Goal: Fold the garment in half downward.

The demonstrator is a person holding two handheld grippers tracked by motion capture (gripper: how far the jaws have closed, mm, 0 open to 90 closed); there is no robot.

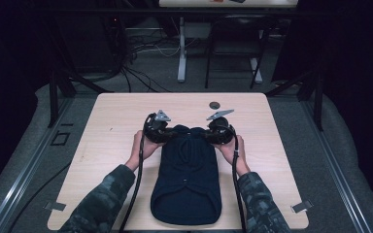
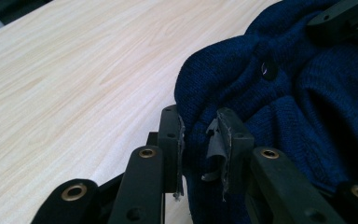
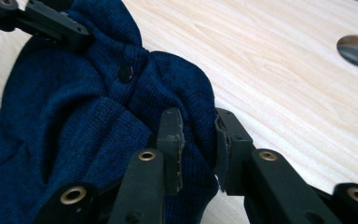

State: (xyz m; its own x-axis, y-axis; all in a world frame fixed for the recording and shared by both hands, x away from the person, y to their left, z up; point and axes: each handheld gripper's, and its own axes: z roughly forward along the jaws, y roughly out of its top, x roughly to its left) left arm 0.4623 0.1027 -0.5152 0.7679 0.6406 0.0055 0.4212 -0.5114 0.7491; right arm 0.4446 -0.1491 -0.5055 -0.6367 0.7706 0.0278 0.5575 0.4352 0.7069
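A navy knit garment [image 1: 187,179] lay lengthwise on the worktop [image 1: 111,126], its far end bunched between the two grippers. The left gripper [image 2: 200,140] sat at that end's 9 o'clock side, its jaws narrow and pinching a fold of the knit. The right gripper [image 3: 198,140] sat at the 3 o'clock side, jaws likewise clamped on a fold. A dark button [image 3: 125,72] showed on the bunched cloth between them. A round hole [image 1: 214,105] lay at 12 o'clock, just beyond the right gripper. The garment looked like a buttoned sweater, though the folds hid its shape.
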